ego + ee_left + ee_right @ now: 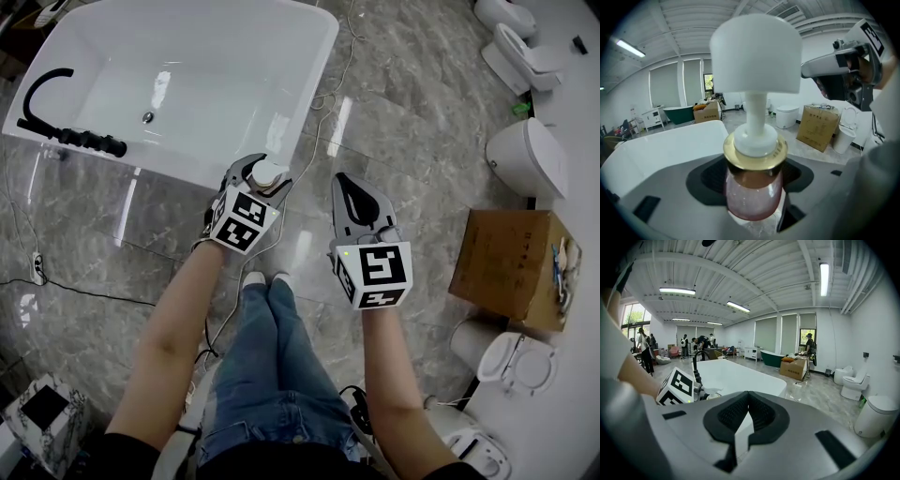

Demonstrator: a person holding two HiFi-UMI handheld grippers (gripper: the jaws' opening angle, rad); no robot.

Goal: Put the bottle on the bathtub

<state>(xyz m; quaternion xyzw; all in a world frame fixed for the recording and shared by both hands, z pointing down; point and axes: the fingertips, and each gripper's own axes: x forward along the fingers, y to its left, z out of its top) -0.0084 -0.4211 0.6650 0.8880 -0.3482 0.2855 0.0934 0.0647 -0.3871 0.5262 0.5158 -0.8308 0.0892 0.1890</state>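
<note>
My left gripper (261,178) is shut on a pump bottle (754,187) with a pinkish clear body, gold collar and big white pump head (269,172). It hovers just in front of the near rim of the white bathtub (234,56). In the left gripper view the bottle stands upright between the jaws, with the bathtub's rim (670,145) behind it. My right gripper (359,202) is shut and holds nothing, to the right of the left one over the marble floor. In the right gripper view the bathtub (736,376) lies ahead to the left, and the left gripper's marker cube (677,386) shows beside it.
A black faucet (56,117) stands on the tub's left rim. A cardboard box (511,267) and several white toilets (530,155) line the right side. Cables (323,122) run over the grey marble floor. A person's legs in jeans (267,366) are below.
</note>
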